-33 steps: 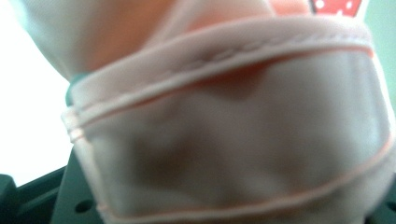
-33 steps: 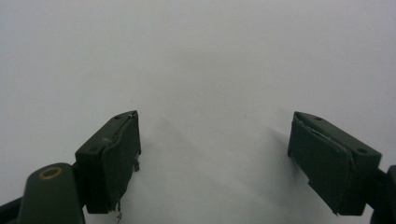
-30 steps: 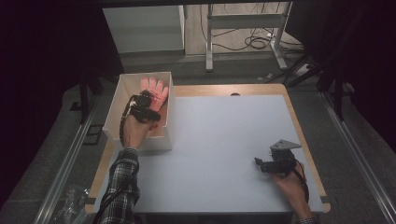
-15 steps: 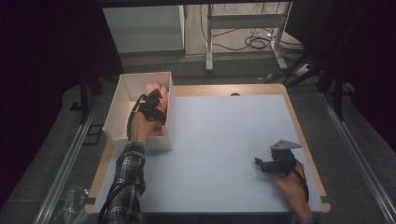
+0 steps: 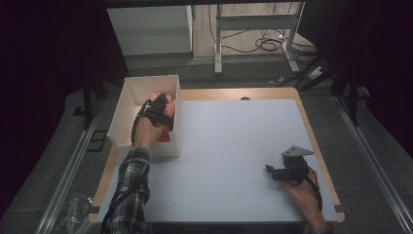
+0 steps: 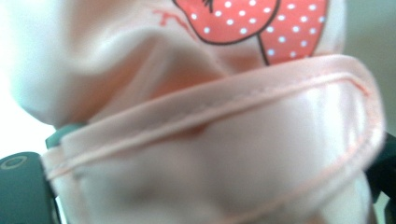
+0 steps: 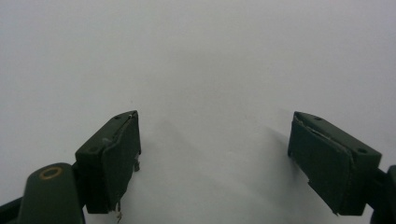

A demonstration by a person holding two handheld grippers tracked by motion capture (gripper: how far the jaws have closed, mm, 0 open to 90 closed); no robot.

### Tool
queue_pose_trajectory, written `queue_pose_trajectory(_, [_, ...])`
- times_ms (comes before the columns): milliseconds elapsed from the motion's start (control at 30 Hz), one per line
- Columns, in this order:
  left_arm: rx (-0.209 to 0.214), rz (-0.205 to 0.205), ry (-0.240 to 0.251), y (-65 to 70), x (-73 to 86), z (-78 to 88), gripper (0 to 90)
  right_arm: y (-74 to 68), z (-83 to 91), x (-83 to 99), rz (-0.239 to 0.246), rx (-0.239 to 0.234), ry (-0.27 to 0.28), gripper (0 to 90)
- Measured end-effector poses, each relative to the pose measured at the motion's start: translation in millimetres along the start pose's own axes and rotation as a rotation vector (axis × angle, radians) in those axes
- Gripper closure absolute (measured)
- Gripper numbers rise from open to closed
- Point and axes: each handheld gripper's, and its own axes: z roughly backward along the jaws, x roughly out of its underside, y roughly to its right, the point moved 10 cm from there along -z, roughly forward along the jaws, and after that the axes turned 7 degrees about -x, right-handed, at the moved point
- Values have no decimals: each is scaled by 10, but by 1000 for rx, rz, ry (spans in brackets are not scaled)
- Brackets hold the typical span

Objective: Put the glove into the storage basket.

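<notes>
The left gripper [image 5: 158,105] is down inside the white box [image 5: 127,105] at the table's [image 5: 234,146] far left corner, and the pink cloth item [image 6: 224,154], pale satin with a coral polka-dot print, lies in the box right up against its camera. Its jaws have just been opening; the cloth's bound edge lies across the space between them, draped there rather than pinched as far as I can judge. To finish this release well, I'd say the hand should lift straight up and clear of the box walls, slowly enough that the slippery fabric slides off the pads instead of snagging and riding back out. Compared with a second ago, the left hand has sunk deeper into the box, and the pink fabric, then spread plainly above the gripper, now shows much less around it. The right gripper [image 5: 282,171] rests on the table near the right edge where it was, jaws spread wide with nothing between them.
</notes>
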Motion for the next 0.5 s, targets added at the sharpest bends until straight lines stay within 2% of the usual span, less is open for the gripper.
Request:
queue_pose_trajectory(200, [22, -12, 33, 4, -2, 81, 76, -1, 0, 0, 0, 0, 0, 174])
queue_pose_trajectory(267, [48, -15, 66, 17, 5, 140, 70, -1, 0, 0, 1, 1, 0, 174])
queue_pose_trajectory(433, [43, -42, 96, 6, 23, 202, 55, -1, 1, 0, 2, 2, 0, 174])
queue_pose_trajectory(500, [47, -38, 118, -1, 21, 231, 53, -1, 1, 0, 2, 2, 1, 174])
